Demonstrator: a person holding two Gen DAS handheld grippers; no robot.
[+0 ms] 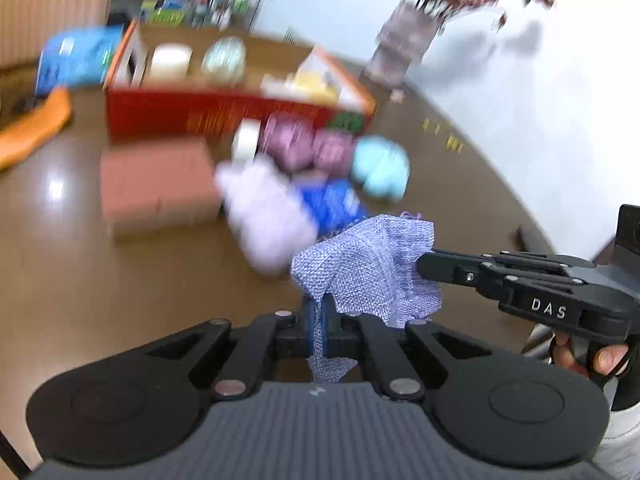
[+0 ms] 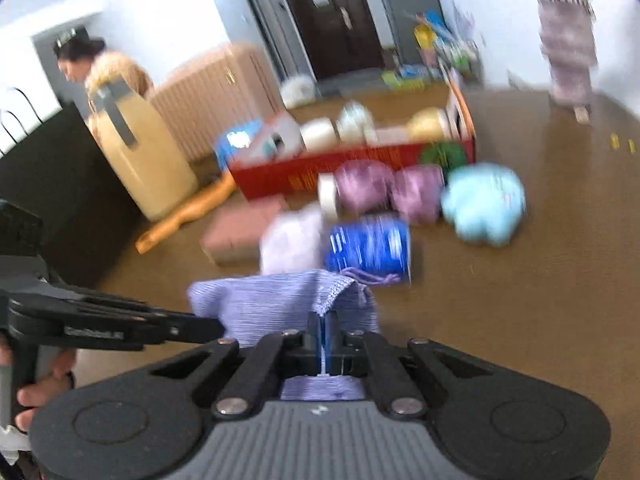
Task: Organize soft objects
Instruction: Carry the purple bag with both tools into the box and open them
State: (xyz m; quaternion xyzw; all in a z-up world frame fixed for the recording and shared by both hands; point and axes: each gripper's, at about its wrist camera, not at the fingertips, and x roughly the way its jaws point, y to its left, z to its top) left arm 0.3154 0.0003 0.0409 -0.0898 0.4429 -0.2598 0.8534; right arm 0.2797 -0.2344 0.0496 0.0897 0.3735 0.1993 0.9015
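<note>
A lavender woven drawstring pouch [image 1: 368, 264] hangs in the air between both grippers. My left gripper [image 1: 319, 312] is shut on its lower edge. My right gripper [image 2: 323, 326] is shut on the pouch [image 2: 280, 300] at its other side; it also shows in the left wrist view [image 1: 426, 266] coming in from the right. On the brown table [image 1: 100, 280] behind lie a pale lilac soft bag [image 1: 264, 216], a blue pack [image 1: 332, 204], two purple yarn balls [image 1: 288, 140], a light blue plush [image 1: 382, 168] and a white tape roll [image 1: 246, 142].
A red open box [image 1: 224, 114] with rolls and soft items stands at the back. A pink block [image 1: 156, 184] lies left of the pile, an orange object [image 1: 36, 128] further left. A flower vase [image 1: 404, 40] stands by the wall. A yellow jug [image 2: 140, 152] and a person [image 2: 100, 68] are at left.
</note>
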